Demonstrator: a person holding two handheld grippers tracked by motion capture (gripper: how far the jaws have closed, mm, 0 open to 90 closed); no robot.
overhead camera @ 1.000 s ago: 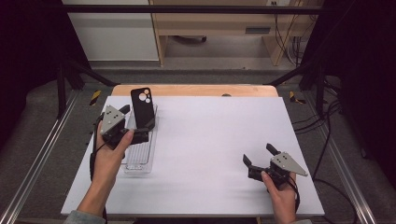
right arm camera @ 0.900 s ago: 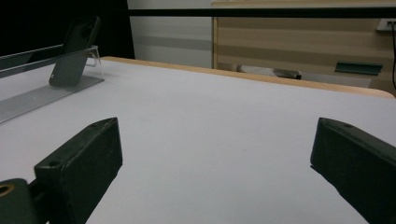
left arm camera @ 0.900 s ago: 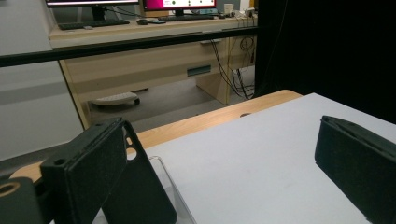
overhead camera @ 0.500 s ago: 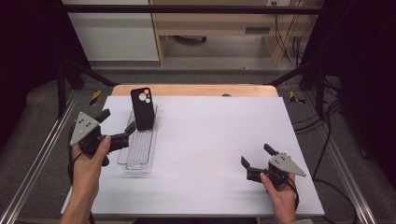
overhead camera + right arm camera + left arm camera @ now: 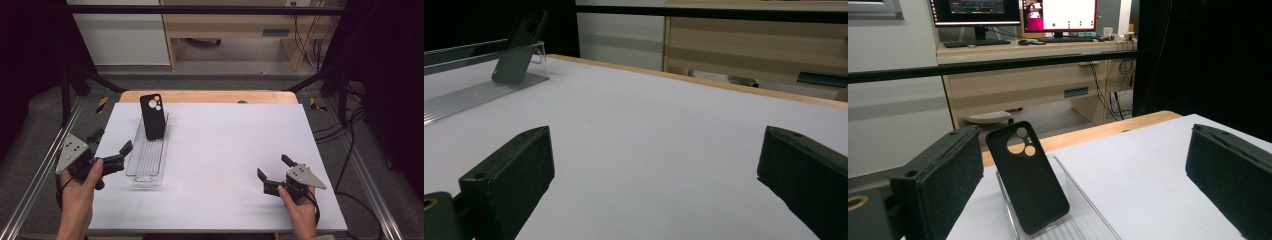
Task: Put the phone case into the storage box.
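Black phone case [image 5: 152, 116] stands tilted back in a clear plastic stand [image 5: 148, 159], leaning on its upright far end; matte, rounded corners, one large and two small round camera holes near the top; in the high view it sits at about 11 o'clock on the white table [image 5: 225, 165], stand running from it toward 7 o'clock. In the left gripper view the case [image 5: 1027, 177] is dead centre between the jaws, well apart from both; its bottom edge is blurred through the plastic, and the stand [image 5: 1073, 210] is cut off by the bottom of the picture. Left gripper [image 5: 107, 150] at 9 o'clock, just beside the stand, jaws spread wide, nothing in them; right gripper [image 5: 274, 174] at 5 o'clock, jaws also spread, nothing held. In the right gripper view the case [image 5: 519, 47] is far off at 10 o'clock, dark, top cut off, holes hard to make out; stand [image 5: 469, 95] only a pale strip.
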